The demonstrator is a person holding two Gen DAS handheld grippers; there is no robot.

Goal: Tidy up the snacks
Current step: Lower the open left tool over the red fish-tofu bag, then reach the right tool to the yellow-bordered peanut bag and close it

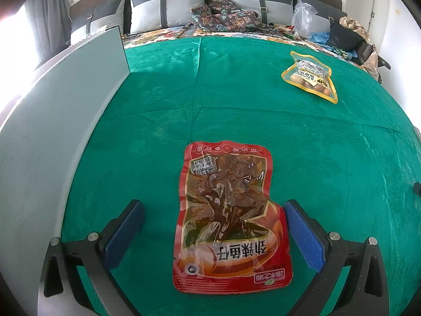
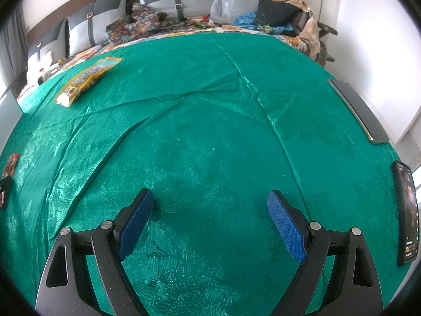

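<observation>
A red snack packet (image 1: 229, 218) with brown contents lies flat on the green cloth (image 1: 236, 110), between the open fingers of my left gripper (image 1: 214, 205), which is not touching it. A yellow snack packet (image 1: 310, 75) lies farther off to the right; it also shows in the right wrist view (image 2: 86, 80) at the far left. My right gripper (image 2: 210, 200) is open and empty over bare green cloth (image 2: 210, 121). The red packet (image 2: 10, 164) shows at the left edge of the right wrist view.
A grey upright panel (image 1: 52, 137) stands along the left side. Two dark phones (image 2: 360, 110) (image 2: 406, 213) lie at the right edge of the cloth. Cushions (image 1: 168, 8), a plastic bag (image 2: 223, 5) and clothes lie behind the cloth.
</observation>
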